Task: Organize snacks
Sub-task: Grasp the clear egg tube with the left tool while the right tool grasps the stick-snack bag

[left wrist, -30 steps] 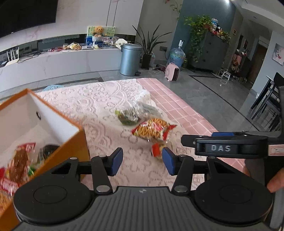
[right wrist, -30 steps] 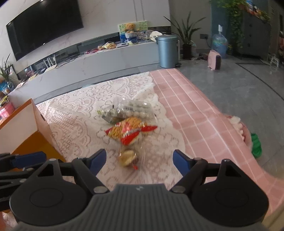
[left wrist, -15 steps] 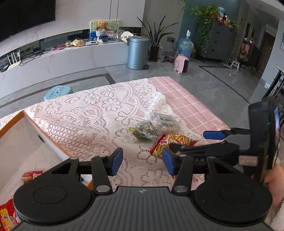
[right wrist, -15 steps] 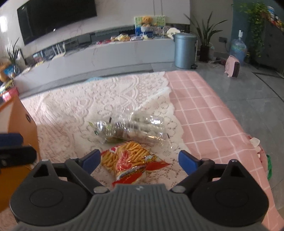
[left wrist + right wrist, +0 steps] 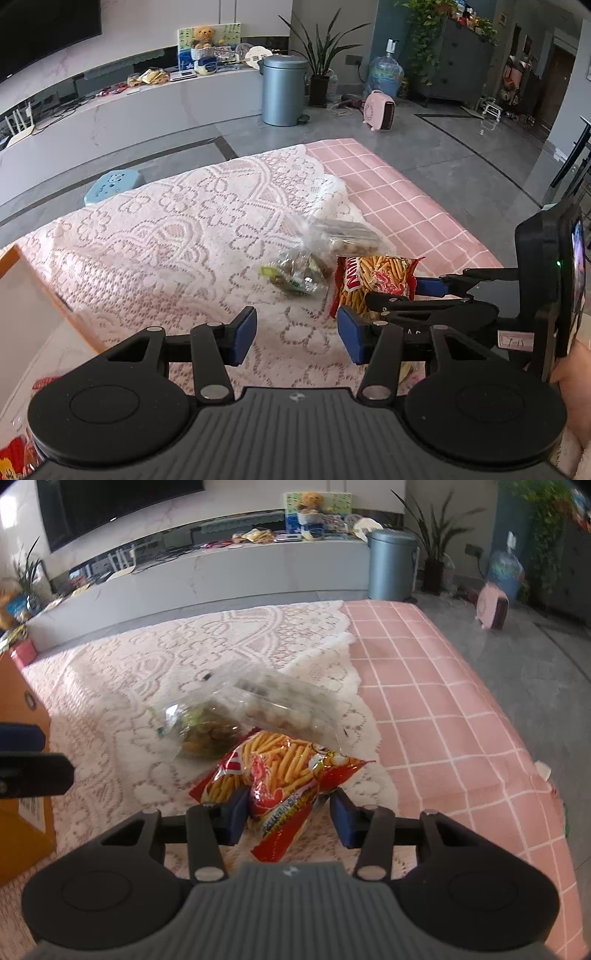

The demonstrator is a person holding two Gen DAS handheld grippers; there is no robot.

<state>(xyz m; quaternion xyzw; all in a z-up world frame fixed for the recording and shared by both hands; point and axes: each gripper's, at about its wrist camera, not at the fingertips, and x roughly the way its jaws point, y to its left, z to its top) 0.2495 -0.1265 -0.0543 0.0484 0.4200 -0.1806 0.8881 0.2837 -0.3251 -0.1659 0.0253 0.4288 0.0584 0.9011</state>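
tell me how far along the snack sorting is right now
Done: some red snack packets already lie in the orange box at the left.
In hand: the right gripper is closing around the red bag of stick snacks; the left pad touches it, the right not yet. The left gripper is open and empty.
Left: two clear bags on the lace cloth.

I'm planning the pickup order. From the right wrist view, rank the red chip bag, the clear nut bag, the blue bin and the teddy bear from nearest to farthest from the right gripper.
1. Red chip bag: between the closing jaws of the right gripper.
2. Clear nut bag: just beyond, on the lace.
3. Blue bin: on the floor, past the table, right.
4. Teddy bear: on the far counter.
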